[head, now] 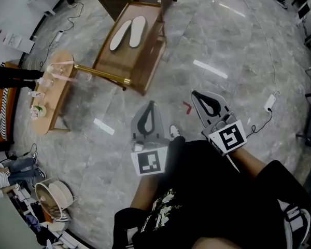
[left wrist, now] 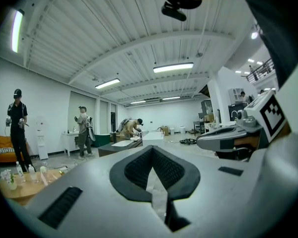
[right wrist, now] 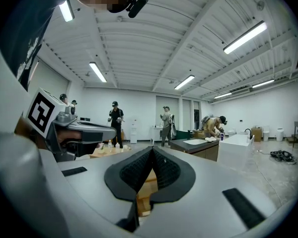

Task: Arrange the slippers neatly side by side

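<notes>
Fingers (left wrist: pixel 135 170) of the two grey grippers, left gripper (head: pixel 151 107) and right gripper (head: pixel 198 96) at lower centre, are pressed together on nothing. One low brown wooden table (head: pixel 122 61) at upper centre, well apart from them, bears two flat white slippers (head: pixel 121 36) lying close together and roughly parallel. Approach seems the step in hand; next, both grippers would need to reach the table and open.

Bright, even light falls from ceiling tube lamps (left wrist: pixel 173 67), whose reflections streak the polished floor (head: pixel 233 102) as pale glare. Both gripper views bow strongly and darken toward the rim. Shadows appear faint, possibly diffuse.
</notes>
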Available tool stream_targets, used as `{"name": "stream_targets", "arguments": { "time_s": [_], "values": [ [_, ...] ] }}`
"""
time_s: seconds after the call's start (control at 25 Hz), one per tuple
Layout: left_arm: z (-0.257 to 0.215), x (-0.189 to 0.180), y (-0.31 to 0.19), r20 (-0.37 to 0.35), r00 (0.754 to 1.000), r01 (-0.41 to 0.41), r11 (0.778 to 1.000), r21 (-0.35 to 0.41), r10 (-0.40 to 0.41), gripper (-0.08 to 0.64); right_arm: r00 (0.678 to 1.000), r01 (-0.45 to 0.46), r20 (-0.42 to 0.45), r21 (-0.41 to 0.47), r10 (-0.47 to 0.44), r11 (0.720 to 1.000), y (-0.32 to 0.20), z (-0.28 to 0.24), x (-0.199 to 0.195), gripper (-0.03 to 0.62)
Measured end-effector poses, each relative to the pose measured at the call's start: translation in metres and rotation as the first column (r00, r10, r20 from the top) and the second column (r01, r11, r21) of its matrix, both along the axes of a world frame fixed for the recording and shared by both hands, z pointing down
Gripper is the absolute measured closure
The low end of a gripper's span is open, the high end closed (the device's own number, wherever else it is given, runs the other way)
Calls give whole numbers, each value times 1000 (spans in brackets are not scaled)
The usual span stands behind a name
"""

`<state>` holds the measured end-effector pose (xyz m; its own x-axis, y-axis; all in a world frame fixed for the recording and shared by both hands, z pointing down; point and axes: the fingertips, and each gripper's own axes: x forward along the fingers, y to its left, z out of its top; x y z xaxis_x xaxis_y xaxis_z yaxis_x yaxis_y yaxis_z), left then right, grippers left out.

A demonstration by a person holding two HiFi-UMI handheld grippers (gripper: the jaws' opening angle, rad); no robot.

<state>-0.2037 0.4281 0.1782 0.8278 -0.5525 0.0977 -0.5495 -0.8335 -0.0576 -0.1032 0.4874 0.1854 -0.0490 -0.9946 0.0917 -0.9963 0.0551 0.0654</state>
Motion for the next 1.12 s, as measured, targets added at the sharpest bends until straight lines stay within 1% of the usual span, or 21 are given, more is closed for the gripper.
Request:
{"name": "stream_targets", "arguments": {
  "time_s": [0.4, 0.52, 0.72, 0.96, 1.12],
  "values": [
    [6, -4, -46, -39, 999, -38, 999, -9, 37, 561, 999, -36, -23, -4, 36, 999, -39, 1, -8, 594],
    [15, -5, -55, -43, 998, -48, 999, -21, 47, 561, 999, -45, -24, -14, 45, 999, -46, 4, -12, 595],
    [16, -3, -58, -66, 997, -50, 998, -31, 48, 561, 999, -38, -31, -35, 37, 999, -48, 8, -17, 595],
    [18, -13, -66, -47, 998, -43, 999, -32, 41, 561, 999, -35, -31, -26, 34, 999, -57, 4, -21, 595],
    [23, -18, -70, -54, 998, -33, 999, -27, 32, 561, 999, -42, -14, -48, 41, 998, -55, 12, -27, 595]
  ]
}}
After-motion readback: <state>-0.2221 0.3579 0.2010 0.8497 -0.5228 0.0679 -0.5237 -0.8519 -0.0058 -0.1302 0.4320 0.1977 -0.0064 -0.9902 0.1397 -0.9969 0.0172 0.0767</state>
